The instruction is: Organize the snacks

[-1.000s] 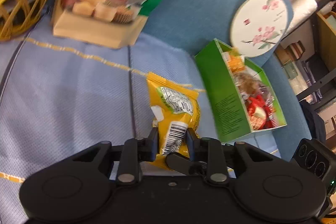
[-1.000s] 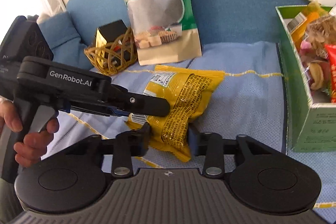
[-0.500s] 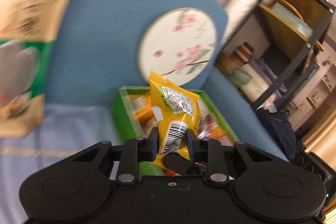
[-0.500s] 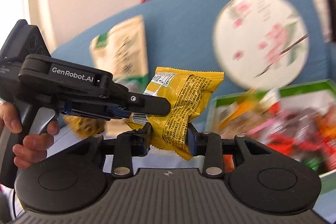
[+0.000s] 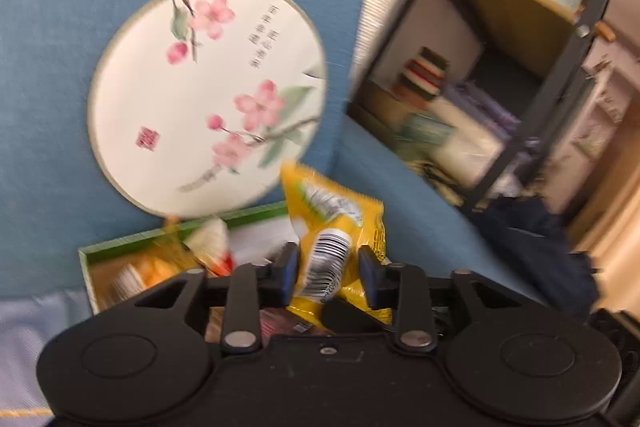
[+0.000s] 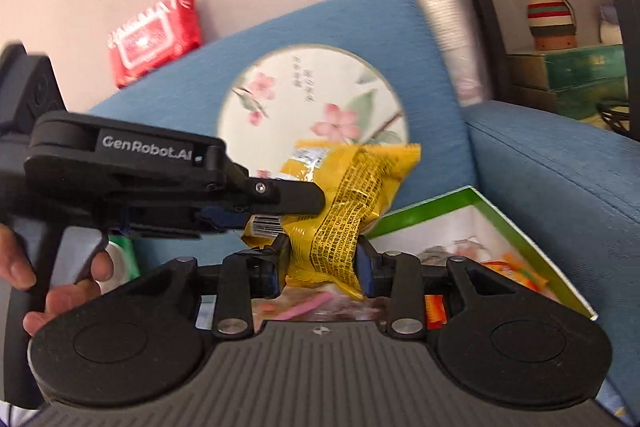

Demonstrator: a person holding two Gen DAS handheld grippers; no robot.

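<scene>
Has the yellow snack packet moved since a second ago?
Yes. The yellow snack packet, then lying on the light-blue cover, is now lifted over the green box, in front of the round fan, gripped by the right hand-held gripper.

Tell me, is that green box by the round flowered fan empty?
No, the green box already holds several colourful snack packets, seen in the right wrist view just below the yellow packet held over it.

Right gripper [image 6: 322, 259] pinches crinkled yellow foil snack packet [image 6: 344, 219], held above open green cardboard box [image 6: 532, 239] of mixed snacks. Left gripper [image 6: 296, 197], jaws opening, sits at packet's left edge. Round floral fan [image 6: 312, 95] behind box, on blue sofa back [image 6: 360, 23].
</scene>
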